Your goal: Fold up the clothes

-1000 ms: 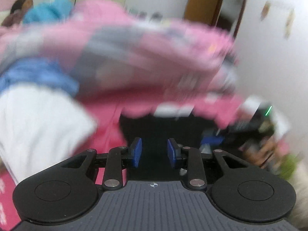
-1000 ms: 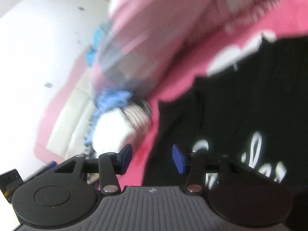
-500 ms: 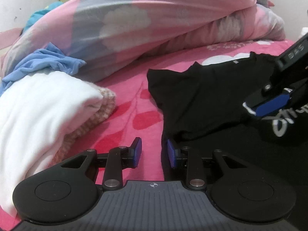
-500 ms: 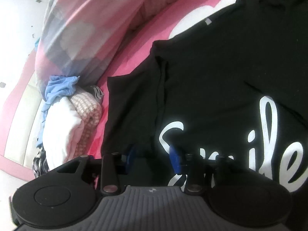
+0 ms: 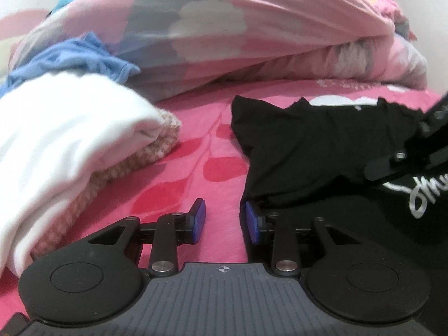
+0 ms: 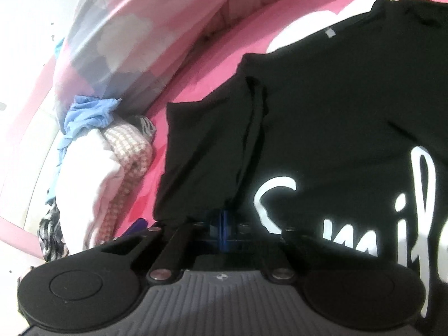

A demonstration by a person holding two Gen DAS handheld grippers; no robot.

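Black T-shirt (image 6: 336, 117) is lying spread on the pink bedsheet (image 5: 196, 173), print side up, white lettering (image 6: 282, 196) facing the right wrist camera. Right gripper (image 6: 222, 231) is sitting low on the shirt's near left part by the sleeve; its jaws have just been closing and are now pressed together. Black cloth is bunching right at the blue pads, so it is probably pinching a fold of the shirt, though the pads are half hidden. Left gripper (image 5: 225, 224) is hovering low at the shirt's left edge, jaws part way apart and just opening slightly, one pad over the sheet, the other at the cloth edge; nothing is visibly clamped. Shirt is looking thin, light and floppy: it is going to drape and wrinkle rather than hold shape, and one layer may slip out of a shallow pinch. Better hold is looking like the hem or sleeve seam, both layers, with the two grips spaced apart. Pile of clothes (image 5: 56, 140) is lying just left of the shirt, rolled quilt (image 5: 252, 42) behind.
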